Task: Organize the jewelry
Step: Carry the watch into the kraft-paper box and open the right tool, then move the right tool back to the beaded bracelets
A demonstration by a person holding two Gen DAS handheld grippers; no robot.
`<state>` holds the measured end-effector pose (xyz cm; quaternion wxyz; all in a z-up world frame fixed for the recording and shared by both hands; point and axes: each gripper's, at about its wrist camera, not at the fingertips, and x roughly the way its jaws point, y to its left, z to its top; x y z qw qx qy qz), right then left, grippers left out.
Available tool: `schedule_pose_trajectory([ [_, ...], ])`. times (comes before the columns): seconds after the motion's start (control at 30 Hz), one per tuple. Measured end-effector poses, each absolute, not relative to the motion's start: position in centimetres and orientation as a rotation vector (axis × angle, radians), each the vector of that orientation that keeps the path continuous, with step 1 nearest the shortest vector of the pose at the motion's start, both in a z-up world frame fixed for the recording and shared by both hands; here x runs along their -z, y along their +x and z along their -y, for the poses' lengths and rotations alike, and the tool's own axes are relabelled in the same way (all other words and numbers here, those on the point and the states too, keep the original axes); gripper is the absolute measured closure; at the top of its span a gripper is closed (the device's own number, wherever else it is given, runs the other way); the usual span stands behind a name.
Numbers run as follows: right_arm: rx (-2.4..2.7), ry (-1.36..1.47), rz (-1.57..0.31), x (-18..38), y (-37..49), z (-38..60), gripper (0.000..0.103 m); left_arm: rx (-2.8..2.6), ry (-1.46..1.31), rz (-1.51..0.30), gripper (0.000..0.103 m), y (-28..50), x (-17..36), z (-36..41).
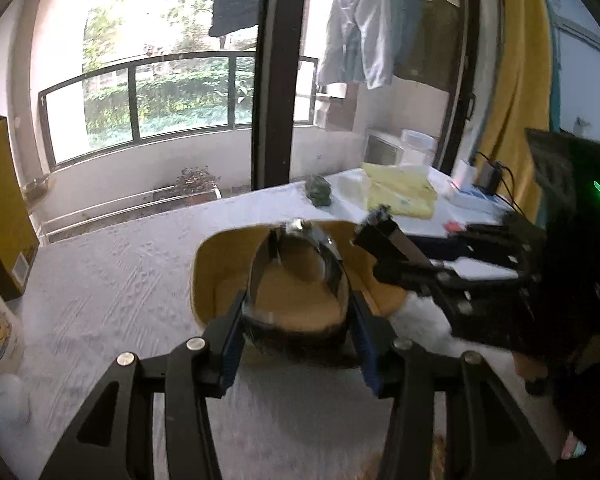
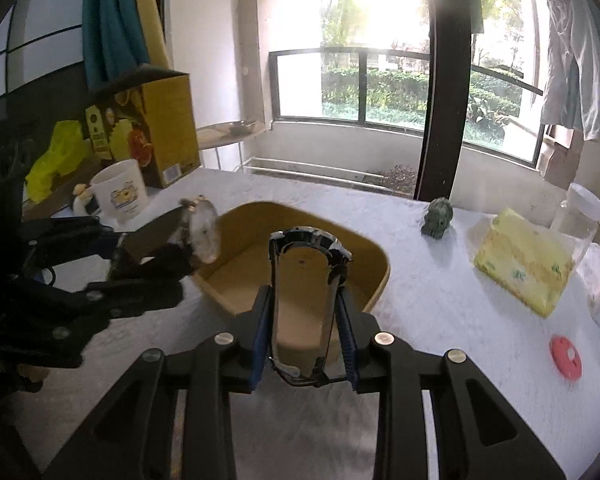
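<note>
My left gripper (image 1: 296,344) is shut on a wristwatch (image 1: 300,248) with a dark band, held above the tan tray (image 1: 208,264) on the white tablecloth. My right gripper (image 2: 306,340) is shut on a second wristwatch (image 2: 308,276) with a metal band, held over the same tray (image 2: 376,276). In the right wrist view the left gripper (image 2: 180,240) comes in from the left with its watch face (image 2: 204,232) at the tray's left rim. In the left wrist view the right gripper (image 1: 380,236) comes in from the right at the tray's right rim.
A green figurine (image 2: 438,216), a yellow sponge-like block (image 2: 520,260), a clear jar (image 2: 578,216) and a red disc (image 2: 566,356) lie right of the tray. A white mug (image 2: 120,194) and a yellow carton (image 2: 156,128) stand at the left.
</note>
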<state>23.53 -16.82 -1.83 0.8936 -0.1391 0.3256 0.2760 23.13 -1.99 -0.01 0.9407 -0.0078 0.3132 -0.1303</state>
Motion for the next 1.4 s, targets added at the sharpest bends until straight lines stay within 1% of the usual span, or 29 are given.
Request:
schedule_pose_trajectory([
  [0.1, -0.563, -0.296, -0.68, 2.2, 24.5, 16.5, 0.07, 0.238, -0.039, -0.664, 0.052, 25.0, 0.4, 1.7],
  [0.17, -0.56, -0.296, -0.679, 2.3, 24.9, 16.6, 0.059, 0.252, -0.078, -0.651, 0.052, 25.5, 0.3, 1.2],
  [0.2, -0.558, -0.294, -0.675, 2.2, 25.1, 16.7, 0.05, 0.256, -0.093, -0.641, 0.051, 25.6, 0.2, 1.0],
  [0.23, -0.554, -0.295, -0.672, 2.2, 24.9, 16.8, 0.047, 0.254, -0.099, -0.631, 0.049, 25.6, 0.0, 0.8],
  [0.4, -0.53, -0.303, -0.666, 1.9, 24.6, 17.2, 0.047, 0.205, -0.112, -0.593, 0.042, 24.7, -0.8, -0.3],
  [0.47, -0.522, -0.302, -0.665, 1.8, 24.3, 17.4, 0.047, 0.188, -0.139, -0.584, 0.038, 23.8, -1.0, -1.2],
  [0.57, -0.513, -0.309, -0.662, 1.6, 23.5, 17.4, 0.047, 0.167, -0.163, -0.584, 0.035, 22.8, -1.2, -2.0],
  [0.9, -0.476, -0.303, -0.666, 0.7, 19.5, 18.1, 0.047, 0.107, -0.187, -0.584, 0.034, 17.0, -1.3, -3.1],
  [1.4, -0.504, -0.302, -0.778, 3.3, 11.9, 18.7, 0.047, 0.129, -0.186, -0.657, 0.034, 11.6, 1.3, -1.8],
])
